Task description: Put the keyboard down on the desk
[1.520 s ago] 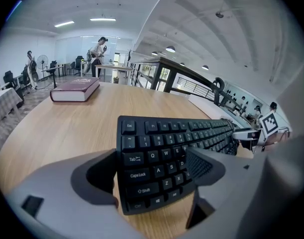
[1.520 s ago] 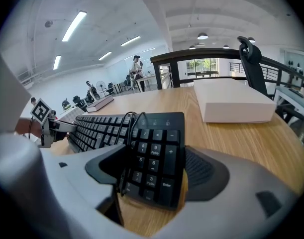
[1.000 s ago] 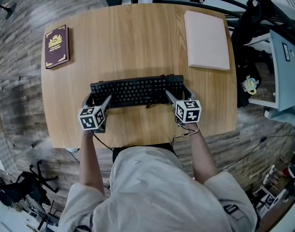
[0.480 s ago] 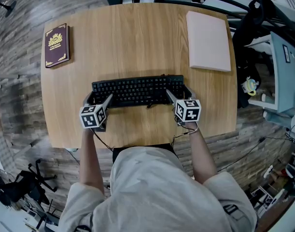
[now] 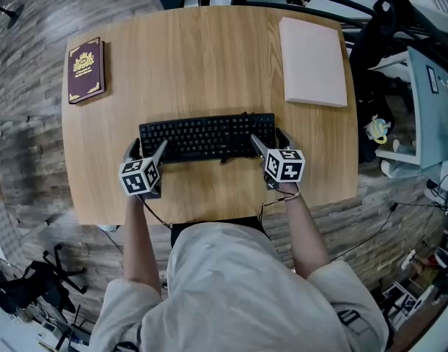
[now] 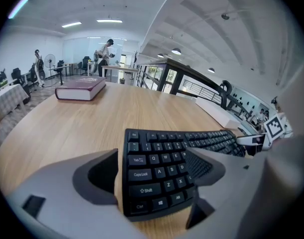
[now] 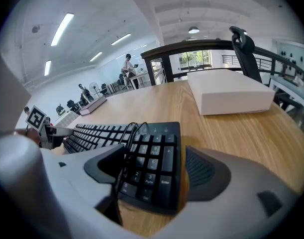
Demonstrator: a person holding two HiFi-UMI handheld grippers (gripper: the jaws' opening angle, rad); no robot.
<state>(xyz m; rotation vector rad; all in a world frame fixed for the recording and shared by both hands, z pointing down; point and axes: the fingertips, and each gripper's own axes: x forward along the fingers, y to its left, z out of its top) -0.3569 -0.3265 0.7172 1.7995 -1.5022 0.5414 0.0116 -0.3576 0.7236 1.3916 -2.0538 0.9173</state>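
A black keyboard point(image 5: 205, 136) lies flat on the wooden desk point(image 5: 209, 57), near its front edge. My left gripper point(image 5: 145, 147) straddles the keyboard's left end point(image 6: 159, 166). Its jaws stand open, and a strip of wood shows between the left pad and the keyboard's edge. My right gripper point(image 5: 267, 139) straddles the right end with the number pad point(image 7: 152, 158). Bare wood also shows between that pad and the keyboard's side. The keyboard's black cable point(image 7: 126, 148) loops over the keys beside the right gripper's left jaw.
A dark red book point(image 5: 86, 70) lies at the desk's far left corner. A flat white box point(image 5: 314, 51) lies at the far right. A black office chair point(image 5: 377, 42) and clutter stand off the desk's right side. The front edge is just behind both grippers.
The keyboard and both grippers have barely shifted. The keyboard's ends sit slightly further inward between the jaws than a second ago.
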